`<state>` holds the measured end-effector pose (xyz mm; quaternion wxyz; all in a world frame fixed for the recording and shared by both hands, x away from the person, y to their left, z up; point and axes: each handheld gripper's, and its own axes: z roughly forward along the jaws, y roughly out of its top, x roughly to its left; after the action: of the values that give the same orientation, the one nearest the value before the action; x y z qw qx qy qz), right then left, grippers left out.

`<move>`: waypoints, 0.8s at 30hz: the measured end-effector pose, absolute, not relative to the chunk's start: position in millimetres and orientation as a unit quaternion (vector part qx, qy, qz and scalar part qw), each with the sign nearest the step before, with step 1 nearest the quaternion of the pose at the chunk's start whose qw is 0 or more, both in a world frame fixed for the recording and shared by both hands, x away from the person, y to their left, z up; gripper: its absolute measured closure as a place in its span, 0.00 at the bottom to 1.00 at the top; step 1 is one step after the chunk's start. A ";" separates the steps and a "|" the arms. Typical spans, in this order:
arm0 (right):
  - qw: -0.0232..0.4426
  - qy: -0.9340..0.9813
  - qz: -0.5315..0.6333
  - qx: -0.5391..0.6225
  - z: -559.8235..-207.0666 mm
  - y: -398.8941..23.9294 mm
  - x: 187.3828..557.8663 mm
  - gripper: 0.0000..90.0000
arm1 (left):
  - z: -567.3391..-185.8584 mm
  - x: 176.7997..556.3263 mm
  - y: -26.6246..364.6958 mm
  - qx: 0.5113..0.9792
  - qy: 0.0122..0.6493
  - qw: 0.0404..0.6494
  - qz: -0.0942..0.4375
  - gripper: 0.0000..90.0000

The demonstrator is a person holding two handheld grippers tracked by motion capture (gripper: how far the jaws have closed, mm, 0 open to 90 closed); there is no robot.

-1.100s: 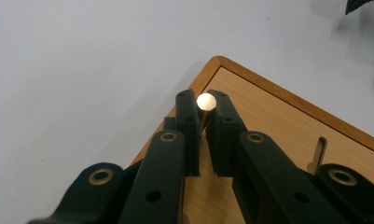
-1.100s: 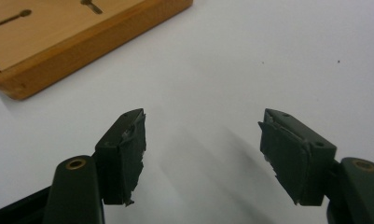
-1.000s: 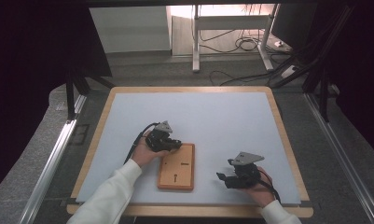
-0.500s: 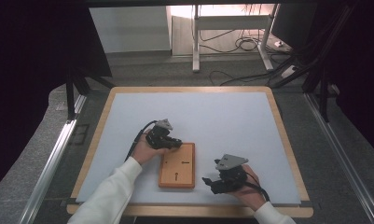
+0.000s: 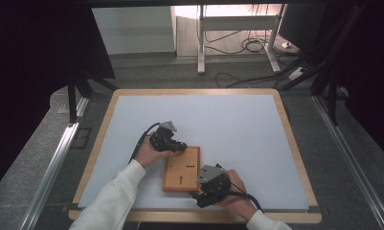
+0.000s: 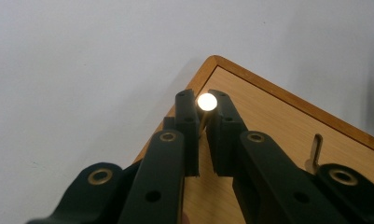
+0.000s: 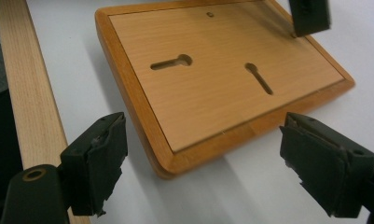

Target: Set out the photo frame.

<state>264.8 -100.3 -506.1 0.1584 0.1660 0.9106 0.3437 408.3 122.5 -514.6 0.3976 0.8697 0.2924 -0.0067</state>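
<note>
On the white mat, left of centre, the left gripper (image 5: 173, 143) is pinching a small metal pin (image 6: 206, 101) at the wooden plaque's (image 5: 181, 168) far left corner; seating appears unfinished. Rightward, the right gripper (image 5: 205, 192), jaws just opening wide and empty, is approaching the near right corner.

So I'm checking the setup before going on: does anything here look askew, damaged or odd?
Slightly. The wooden board lies face-down, its keyhole hanger slots up, turned a little off square to the table's wooden edge. The left gripper is shut on a small brass pin at the board's corner. The right gripper's pads look ragged. No spill.
</note>
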 end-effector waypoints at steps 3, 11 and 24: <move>0.165 0.914 0.338 0.156 -507.2 -92.6 263.5 0.15 | -514.5 409.1 122.4 0.869 0.294 0.398 -0.010 0.93; 0.193 0.919 0.314 0.139 -511.6 -76.3 263.2 0.13 | -513.9 413.2 123.2 0.868 0.298 0.396 -0.024 0.94; 0.234 0.922 0.284 0.121 -518.9 -60.4 264.3 0.12 | -513.3 416.5 123.7 0.868 0.301 0.392 -0.037 0.93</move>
<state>264.3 -60.4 -518.9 0.2338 0.1211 0.9221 0.2836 416.5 123.7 -513.3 0.3919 0.8685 0.3013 -0.0367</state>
